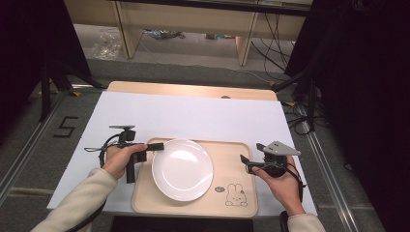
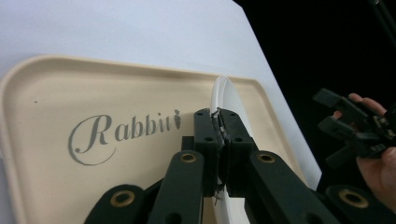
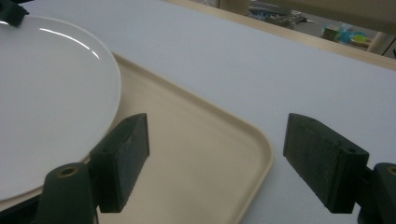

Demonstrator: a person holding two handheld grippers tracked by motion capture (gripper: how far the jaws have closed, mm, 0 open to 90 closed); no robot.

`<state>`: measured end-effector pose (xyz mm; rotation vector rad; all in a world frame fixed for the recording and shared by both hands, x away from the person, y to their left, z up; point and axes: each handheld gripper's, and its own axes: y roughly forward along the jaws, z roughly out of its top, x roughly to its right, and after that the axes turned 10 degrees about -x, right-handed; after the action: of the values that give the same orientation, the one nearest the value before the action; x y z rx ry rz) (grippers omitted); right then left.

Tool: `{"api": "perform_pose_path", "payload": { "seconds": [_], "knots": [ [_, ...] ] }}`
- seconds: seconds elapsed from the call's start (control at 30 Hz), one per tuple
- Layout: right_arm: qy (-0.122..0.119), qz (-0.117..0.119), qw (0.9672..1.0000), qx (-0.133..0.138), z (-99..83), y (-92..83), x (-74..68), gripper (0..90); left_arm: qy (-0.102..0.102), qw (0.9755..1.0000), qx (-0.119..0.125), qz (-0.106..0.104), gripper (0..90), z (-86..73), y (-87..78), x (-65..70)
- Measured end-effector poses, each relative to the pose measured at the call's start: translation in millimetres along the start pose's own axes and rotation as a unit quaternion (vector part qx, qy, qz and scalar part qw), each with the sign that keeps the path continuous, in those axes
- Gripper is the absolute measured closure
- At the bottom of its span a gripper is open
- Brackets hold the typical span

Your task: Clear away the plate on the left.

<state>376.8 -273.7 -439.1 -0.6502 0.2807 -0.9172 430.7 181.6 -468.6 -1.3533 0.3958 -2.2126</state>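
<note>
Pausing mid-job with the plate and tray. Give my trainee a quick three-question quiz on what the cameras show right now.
1. True or false: the left gripper is shut on the rim of the white plate.
2. Multiple choice: the right gripper is (A) shut on the tray, (B) open and holding nothing, (C) shut on the plate.
3. Fill in: the word printed on the beige tray, as the left gripper view shows it, is ____.

Key: 1 true, its jaws pinch the plate's edge. 2 B, its jaws stand wide apart over the tray's corner. 3 Rabbit.
</note>
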Motion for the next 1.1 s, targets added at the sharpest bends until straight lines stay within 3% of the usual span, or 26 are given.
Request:
{"api": "perform_pose_path", "payload": {
  "seconds": [0.33, 0.5, 0.63, 0.7, 0.77, 0.83, 0.9, 0.93, 1.03, 1.1],
  "knots": [
    [0.004, 0.003, 1.0000, -0.002, 0.0, -0.2, -0.6, 23.4, 0.031, 0.9988, -0.019, 0.033, 86.5, -0.8, 5.0, -1.3],
    [0.001, 0.001, 1.0000, -0.002, -0.1, 0.2, -0.1, 23.3, 0.044, 0.9971, -0.035, 0.052, 85.0, -1.2, 6.9, -3.9],
    [0.001, 0.001, 1.0000, -0.002, -0.1, 0.0, -0.3, 23.3, 0.065, 0.9933, -0.043, 0.086, 81.9, -2.8, 9.0, -2.4],
    [0.000, 0.001, 1.0000, 0.000, -0.2, 0.0, -0.1, 23.3, 0.088, 0.9895, -0.029, 0.111, 77.1, -1.3, 7.3, -0.8],
    [0.000, 0.001, 1.0000, 0.000, -0.3, 0.1, 0.2, 23.2, 0.093, 0.9895, -0.018, 0.110, 74.4, 0.6, 3.9, 1.3],
    [0.000, 0.001, 1.0000, 0.000, -0.3, 0.2, 0.2, 23.3, 0.106, 0.9872, -0.011, 0.119, 73.2, 0.9, 2.6, 2.1],
    [0.001, 0.001, 1.0000, -0.001, -0.2, 0.1, -0.1, 23.2, 0.110, 0.9875, -0.003, 0.112, 70.8, 0.8, 2.2, 4.1],
    [0.000, 0.001, 1.0000, 0.000, -0.2, 0.1, 0.0, 23.2, 0.124, 0.9857, 0.000, 0.114, 69.2, 1.1, 1.5, 5.5],
    [0.001, 0.001, 1.0000, 0.000, -0.4, 0.0, 0.2, 23.3, 0.146, 0.9830, 0.015, 0.111, 63.2, 1.3, -0.6, 9.4],
    [0.000, 0.001, 1.0000, 0.001, -0.4, 0.0, 0.2, 23.3, 0.167, 0.9793, 0.029, 0.110, 55.6, 0.9, -2.7, 12.1]
  ]
}}
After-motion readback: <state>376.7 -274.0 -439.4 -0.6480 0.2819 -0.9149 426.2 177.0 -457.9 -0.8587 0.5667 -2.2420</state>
